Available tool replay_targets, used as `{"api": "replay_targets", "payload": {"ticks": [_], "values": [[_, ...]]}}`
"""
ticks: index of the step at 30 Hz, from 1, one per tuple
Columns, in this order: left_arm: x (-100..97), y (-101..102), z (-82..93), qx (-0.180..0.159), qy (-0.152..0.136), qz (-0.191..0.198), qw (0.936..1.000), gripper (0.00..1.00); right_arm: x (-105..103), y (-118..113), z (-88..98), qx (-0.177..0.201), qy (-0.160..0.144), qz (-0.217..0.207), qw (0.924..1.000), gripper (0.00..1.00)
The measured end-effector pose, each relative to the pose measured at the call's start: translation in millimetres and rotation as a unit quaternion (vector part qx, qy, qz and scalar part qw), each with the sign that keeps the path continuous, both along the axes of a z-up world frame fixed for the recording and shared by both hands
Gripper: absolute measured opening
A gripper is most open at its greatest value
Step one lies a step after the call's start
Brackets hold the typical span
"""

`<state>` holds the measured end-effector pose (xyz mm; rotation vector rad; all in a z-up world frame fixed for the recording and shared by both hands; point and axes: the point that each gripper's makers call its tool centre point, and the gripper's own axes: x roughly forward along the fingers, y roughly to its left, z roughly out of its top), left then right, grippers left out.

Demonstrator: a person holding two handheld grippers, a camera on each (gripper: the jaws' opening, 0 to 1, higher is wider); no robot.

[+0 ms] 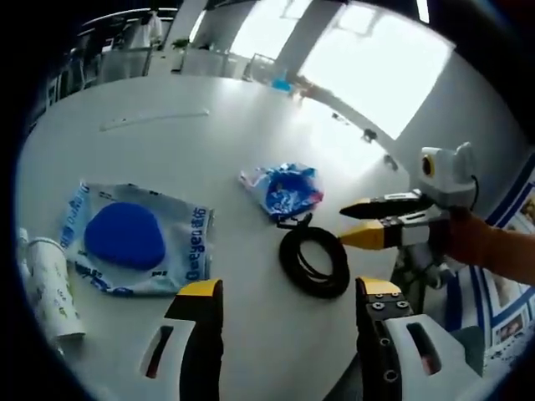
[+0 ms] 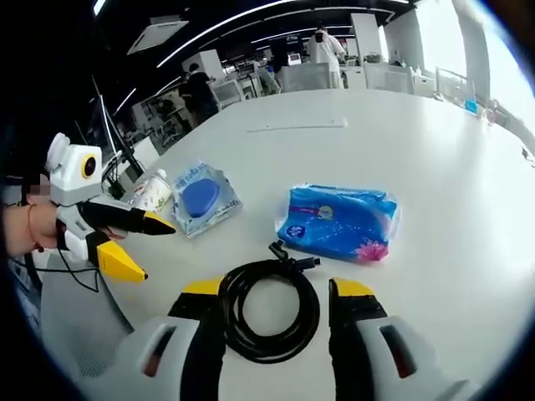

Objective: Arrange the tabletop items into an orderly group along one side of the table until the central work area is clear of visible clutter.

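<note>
Right gripper is hanging wide open and empty over the coiled black cable, which is lying near the table edge beside the blue tissue pack. I'd be pinching the whole bundle (not one loop). Left gripper is also spread open, holding nothing.

Lighting: bright daylight entered through windows beyond the white table, blown out to glare. Ceiling strip lights glowed above the dim background. Soft shadows. Fisheye bending, blur toward edges.
</note>
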<state>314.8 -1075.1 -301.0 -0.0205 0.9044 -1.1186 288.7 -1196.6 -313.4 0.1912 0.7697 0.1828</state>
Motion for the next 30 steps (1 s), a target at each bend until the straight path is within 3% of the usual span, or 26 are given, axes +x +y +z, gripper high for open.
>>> {"api": "replay_targets", "payload": {"ticks": [16,30], "values": [[7.8,37,15.5,-0.001,-0.024,0.008,0.9997,0.6,4,19,12.1,-0.004,-0.011,0.003,0.9999,0.48],[19.9,72,27.1,0.003,-0.04,0.015,0.9991,0.59,15,49,21.5,-0.004,-0.02,0.013,0.9997,0.48]]}}
